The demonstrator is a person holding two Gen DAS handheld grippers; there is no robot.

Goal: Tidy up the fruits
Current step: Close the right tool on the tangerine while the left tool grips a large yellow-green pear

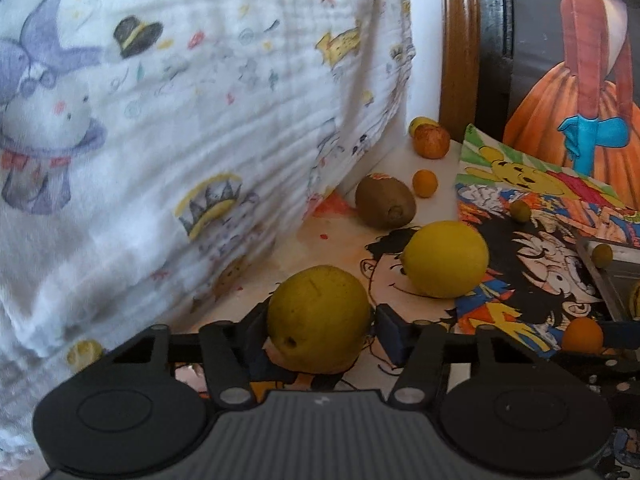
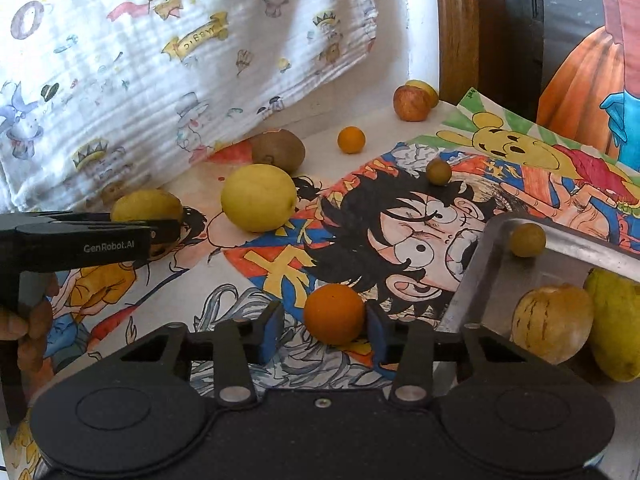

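My left gripper (image 1: 320, 322) is shut on a yellow lemon (image 1: 316, 312), with a pad pressed on each side of it just above the drawing-covered table. The same gripper (image 2: 160, 232) and lemon (image 2: 146, 205) show at the left of the right wrist view, held by a person's hand (image 2: 32, 320). My right gripper (image 2: 324, 320) is open around a small orange (image 2: 334, 314) that rests on the drawings. The right pad touches the orange; a gap shows at the left pad. A metal tray (image 2: 472, 276) lies just right of it.
The tray holds a striped pale fruit (image 2: 552, 324), a yellow-green fruit (image 2: 616, 324) and a small olive fruit (image 2: 527, 240). Loose on the table are another lemon (image 2: 258, 198), a kiwi (image 2: 280, 150), a small orange (image 2: 351, 140), an apple (image 2: 410, 103) and an olive fruit (image 2: 438, 171). A printed cloth (image 2: 160, 60) hangs at the back left.
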